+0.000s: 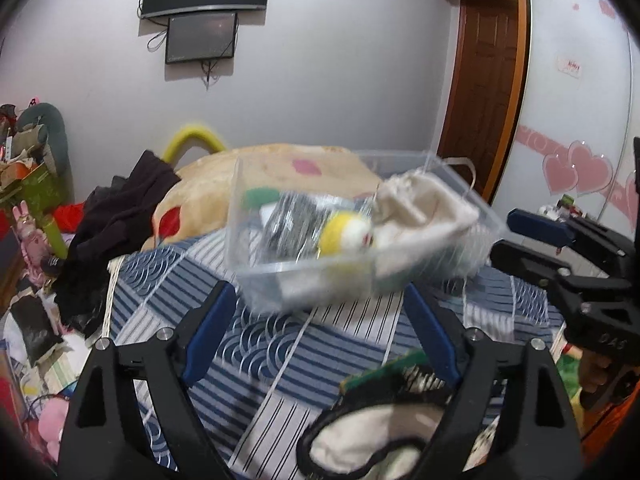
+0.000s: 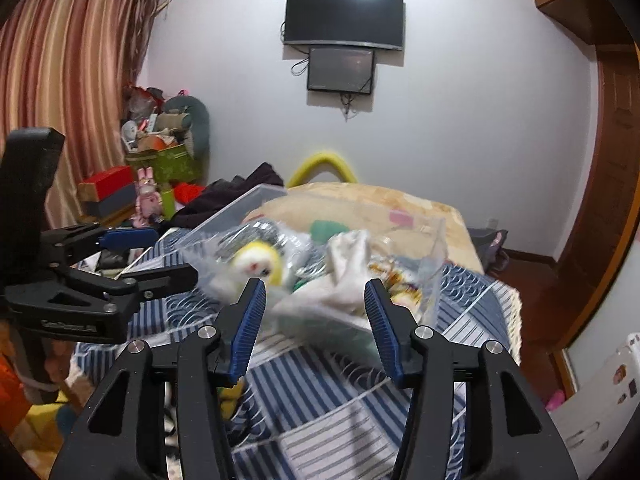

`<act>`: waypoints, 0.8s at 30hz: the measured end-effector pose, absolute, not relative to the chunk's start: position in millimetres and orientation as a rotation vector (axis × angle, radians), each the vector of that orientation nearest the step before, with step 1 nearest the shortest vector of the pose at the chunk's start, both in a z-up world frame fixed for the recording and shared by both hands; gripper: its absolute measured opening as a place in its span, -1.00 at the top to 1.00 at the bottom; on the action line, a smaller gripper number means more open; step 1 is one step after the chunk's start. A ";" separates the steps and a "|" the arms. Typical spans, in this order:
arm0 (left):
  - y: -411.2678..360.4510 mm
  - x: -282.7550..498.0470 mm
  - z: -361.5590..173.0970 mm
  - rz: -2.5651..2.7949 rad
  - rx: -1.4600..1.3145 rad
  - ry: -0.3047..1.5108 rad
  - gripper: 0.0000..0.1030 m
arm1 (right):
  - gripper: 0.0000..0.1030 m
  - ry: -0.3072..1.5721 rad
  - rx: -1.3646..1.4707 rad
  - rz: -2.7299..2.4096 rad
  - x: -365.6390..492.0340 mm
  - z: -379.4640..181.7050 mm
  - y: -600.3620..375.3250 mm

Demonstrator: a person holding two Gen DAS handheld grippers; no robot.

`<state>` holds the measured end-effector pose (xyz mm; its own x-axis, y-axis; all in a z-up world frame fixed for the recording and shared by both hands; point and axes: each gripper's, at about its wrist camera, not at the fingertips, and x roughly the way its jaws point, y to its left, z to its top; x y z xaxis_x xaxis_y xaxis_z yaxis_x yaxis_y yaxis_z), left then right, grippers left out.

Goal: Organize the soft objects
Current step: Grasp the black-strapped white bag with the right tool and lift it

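Left gripper point(image 1: 320, 332) spread wide, right gripper point(image 2: 316, 326) wide; clear bin point(image 1: 304, 276) blurred, tilted, long axis left-right.

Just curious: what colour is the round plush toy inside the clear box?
Yellow with white, plush toy, clearest in left wrist view.

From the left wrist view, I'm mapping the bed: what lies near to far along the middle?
Sleep mask → striped blue bedspread → clear plastic bin → beige blanket → wall screens.

A black curved television point(image 2: 344, 16) hangs upper centre on the white wall, striped pink curtains point(image 2: 68, 72) at left, a brown wooden door point(image 1: 484, 80) at right.
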<state>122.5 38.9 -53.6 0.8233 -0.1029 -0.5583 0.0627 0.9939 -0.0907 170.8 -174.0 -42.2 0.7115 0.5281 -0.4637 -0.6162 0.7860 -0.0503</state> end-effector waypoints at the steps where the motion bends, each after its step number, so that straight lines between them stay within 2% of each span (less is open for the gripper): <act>1: 39.8 119.0 -58.6 -0.082 -0.068 0.609 -0.68 | 0.07 0.453 -0.209 0.647 168.4 -44.9 -172.4; 15: 47.1 89.9 -94.8 -0.032 -0.042 0.677 -0.68 | 0.00 0.630 -0.228 0.795 148.1 -100.3 -134.0; 16: 46.4 89.2 -95.7 -0.032 -0.040 0.679 -0.68 | 0.05 0.643 -0.226 0.806 149.9 -103.8 -131.1; 17: 46.1 89.1 -95.3 -0.032 -0.038 0.679 -0.68 | 0.34 0.647 -0.221 0.813 149.8 -106.0 -131.4; 19: 45.5 88.2 -93.9 -0.029 -0.035 0.674 -0.68 | 0.62 0.661 -0.218 0.829 150.5 -108.8 -128.6; 21: 45.8 86.1 -91.1 -0.029 -0.033 0.663 -0.68 | 0.71 0.649 -0.210 0.839 146.4 -110.0 -130.2; 24: 45.1 83.1 -84.7 -0.031 -0.032 0.646 -0.68 | 0.75 0.615 -0.210 0.841 140.9 -105.7 -135.5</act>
